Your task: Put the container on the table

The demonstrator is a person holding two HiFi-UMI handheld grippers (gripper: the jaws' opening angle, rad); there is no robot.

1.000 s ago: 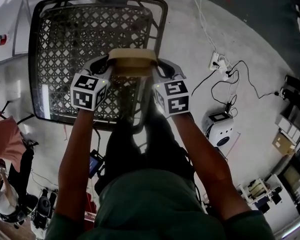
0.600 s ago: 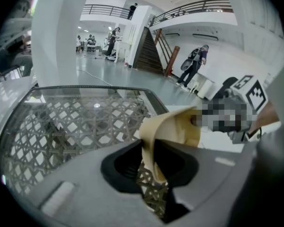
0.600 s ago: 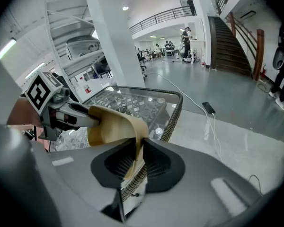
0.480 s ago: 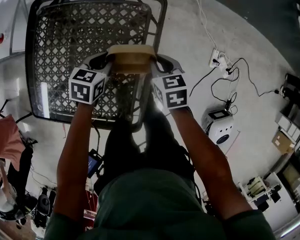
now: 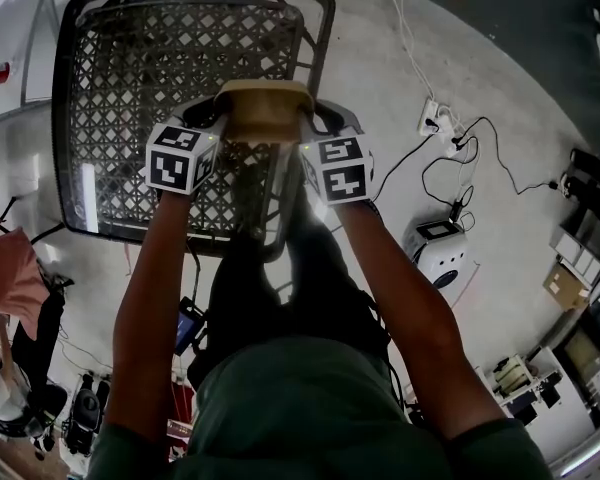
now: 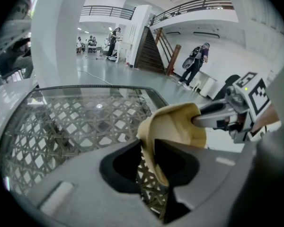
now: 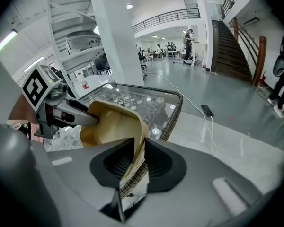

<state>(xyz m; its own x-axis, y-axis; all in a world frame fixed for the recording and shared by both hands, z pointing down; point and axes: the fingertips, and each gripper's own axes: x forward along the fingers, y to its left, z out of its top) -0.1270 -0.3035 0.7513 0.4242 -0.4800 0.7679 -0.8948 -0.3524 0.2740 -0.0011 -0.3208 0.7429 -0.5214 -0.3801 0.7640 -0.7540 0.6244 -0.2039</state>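
Note:
A tan, bowl-like container [image 5: 265, 108] hangs over the near edge of a round glass-topped wicker table [image 5: 70, 118]. My left gripper [image 5: 220, 120] has the container's left rim between its jaws, and my right gripper [image 5: 315, 120] has the right rim. Both pairs of jaws are opening. In the left gripper view the thin rim [image 6: 151, 145] stands between the pads with table mesh [image 6: 75, 122] showing beside it. In the right gripper view the rim [image 7: 138, 148] runs between the pads above the wicker edge [image 7: 173, 112]. Whether the container's base touches the glass is hidden.
A power strip with cables [image 5: 435, 123] and a small white device [image 5: 442, 258] lie on the floor to the right of the table. Boxes and shelves [image 5: 580, 268] stand at the far right. A white shelf edge [image 5: 10, 58] borders the table's left side.
Both marker cubes have drawn slightly closer to the container and up the picture. The container has stayed over the table's near edge.

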